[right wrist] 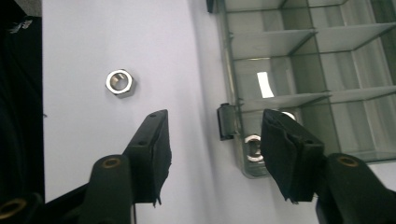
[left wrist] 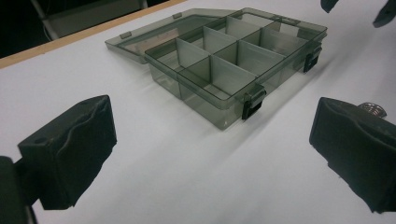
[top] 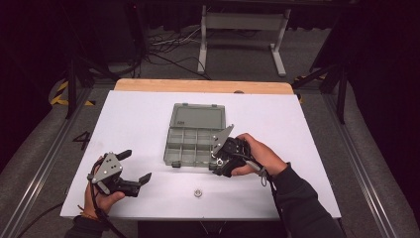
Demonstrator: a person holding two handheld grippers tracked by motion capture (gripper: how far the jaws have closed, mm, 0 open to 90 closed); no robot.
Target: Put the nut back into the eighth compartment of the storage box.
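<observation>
On the white bench (top: 148, 124) lies a smoky transparent organiser box (top: 195, 135) with its lid (top: 197, 117) folded back flat behind it, so the small compartments are open to above. The right gripper (top: 222, 159) hangs at the front right corner of this box, held in the person's right hand (top: 260, 154), and its jaws are apart with nothing pressed between them. In the right gripper view these jaws stand on both sides of the box's front wall: one jaw is over the bare bench, the other over the corner compartment. A shiny hex nut (right wrist: 253, 147) lies inside that corner compartment, close behind a black latch (right wrist: 227, 121), and it is partly hidden by the jaw in front of it. A second hex nut (right wrist: 121, 83) lies free on the bench, outside the box and well apart from it; in the high view it is near the front edge of the bench, between the two hands. The left gripper (top: 134, 168) rests low at the front left part of the bench in the left hand (top: 101, 196), far from the box. Its jaws are wide open and empty, pointing toward the box.
</observation>
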